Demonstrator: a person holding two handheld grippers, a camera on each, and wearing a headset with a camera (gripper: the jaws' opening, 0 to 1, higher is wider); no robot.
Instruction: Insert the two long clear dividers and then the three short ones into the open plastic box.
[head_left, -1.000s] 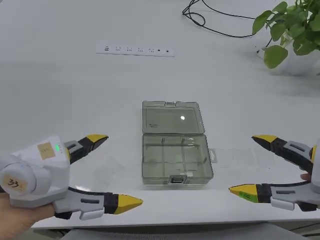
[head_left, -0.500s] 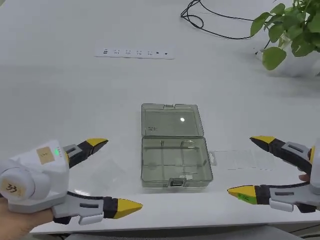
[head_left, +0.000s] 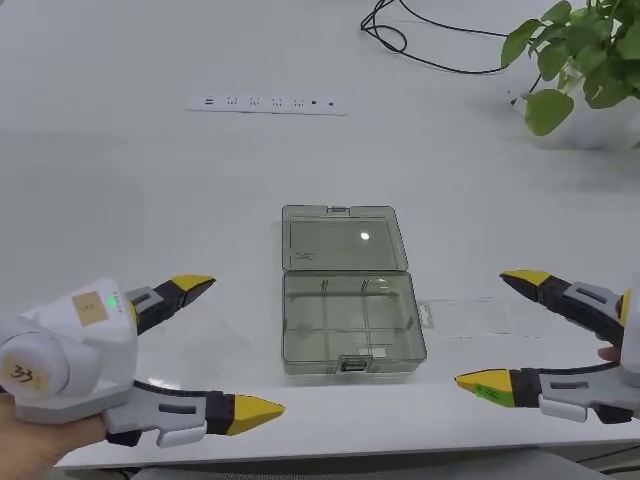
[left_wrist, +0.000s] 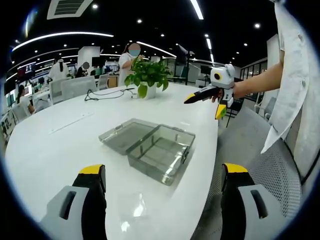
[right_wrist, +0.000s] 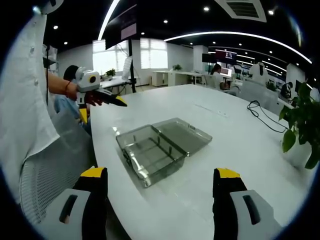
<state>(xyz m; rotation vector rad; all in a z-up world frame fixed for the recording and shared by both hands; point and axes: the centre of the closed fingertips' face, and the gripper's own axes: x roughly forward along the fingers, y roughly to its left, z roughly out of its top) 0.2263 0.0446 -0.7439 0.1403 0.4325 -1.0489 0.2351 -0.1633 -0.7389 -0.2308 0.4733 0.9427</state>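
White tabletop: glossy, with a rounded edge in both gripper views.

White power strip: lies flat toward the far side, sockets facing up.

Black cable: loose loops at the far edge, right of the strip and well apart from it.

Potted plant: green and leafy, at the far right corner, standing in a white pot (the pot is clearest in the left gripper view).

Surroundings: open-plan office with long ceiling light strips and a ceiling vent. A person stands behind the plant. A grey mesh seat sits at the near edge of the tabletop.
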